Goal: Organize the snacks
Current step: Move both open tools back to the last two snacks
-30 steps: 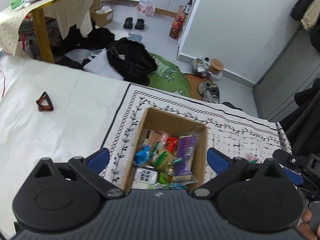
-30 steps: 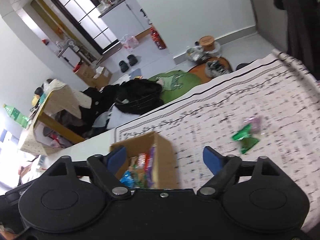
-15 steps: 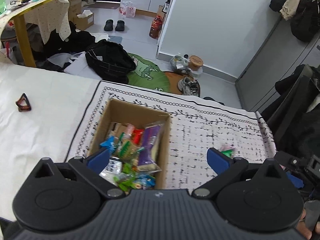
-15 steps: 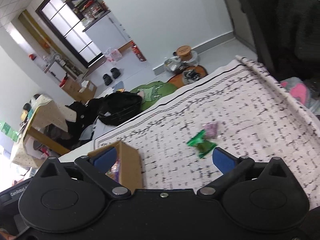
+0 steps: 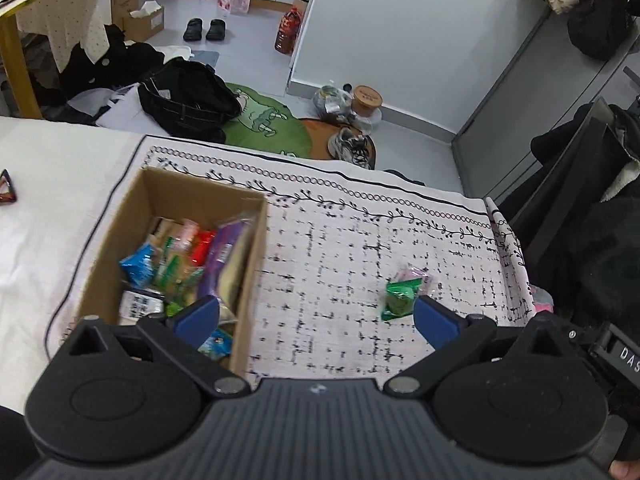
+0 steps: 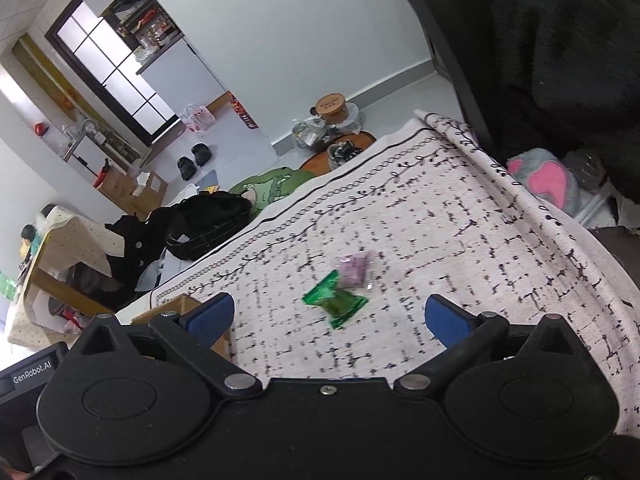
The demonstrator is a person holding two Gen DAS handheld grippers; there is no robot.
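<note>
Green snack (image 6: 335, 302) lies between open right gripper (image 6: 326, 316) fingers

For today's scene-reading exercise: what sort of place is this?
Probably a lived-in home room: slippers on the floor, coats hanging by the wall, and a cardboard box of snacks on a patterned tablecloth.

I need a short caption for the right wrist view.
Open right gripper above a green snack and a pink snack on the patterned cloth.
</note>
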